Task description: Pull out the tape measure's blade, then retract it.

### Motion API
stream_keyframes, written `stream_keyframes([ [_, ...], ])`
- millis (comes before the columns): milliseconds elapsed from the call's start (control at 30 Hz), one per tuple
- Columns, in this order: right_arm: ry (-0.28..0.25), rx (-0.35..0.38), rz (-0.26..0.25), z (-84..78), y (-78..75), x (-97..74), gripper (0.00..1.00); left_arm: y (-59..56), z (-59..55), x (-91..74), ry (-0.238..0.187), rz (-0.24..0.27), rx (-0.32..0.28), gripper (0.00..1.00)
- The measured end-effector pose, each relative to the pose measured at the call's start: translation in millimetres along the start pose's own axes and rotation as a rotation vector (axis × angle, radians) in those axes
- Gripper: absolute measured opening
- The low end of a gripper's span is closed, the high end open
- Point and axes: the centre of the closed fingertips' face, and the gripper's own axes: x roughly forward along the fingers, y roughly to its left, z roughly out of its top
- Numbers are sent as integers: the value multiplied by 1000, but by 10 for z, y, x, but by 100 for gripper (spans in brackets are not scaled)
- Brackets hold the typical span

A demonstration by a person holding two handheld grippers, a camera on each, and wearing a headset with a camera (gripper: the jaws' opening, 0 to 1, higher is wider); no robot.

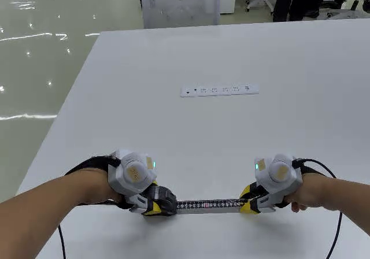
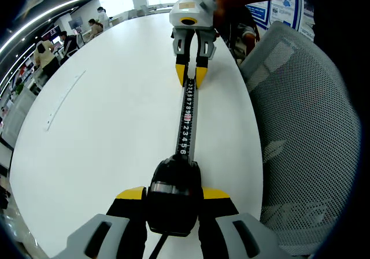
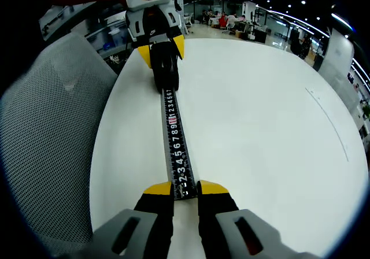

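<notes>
A black tape measure case rests on the white table near its front edge, and my left gripper is shut on it. Its numbered blade is drawn out flat to the right over the table. My right gripper is shut on the blade's tip, its yellow-tipped jaws pinching the end.
A white power strip lies at the table's middle, far from the grippers. A grey mesh chair stands at the near table edge. Cables trail from both hands. People and desks stand in the background.
</notes>
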Motion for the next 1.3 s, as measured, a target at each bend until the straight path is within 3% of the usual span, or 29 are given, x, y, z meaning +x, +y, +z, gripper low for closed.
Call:
stream_keyframes([
  [1300, 12, 37, -13, -351, -75, -285, 13, 1, -19, 11, 10, -11, -4, 31],
])
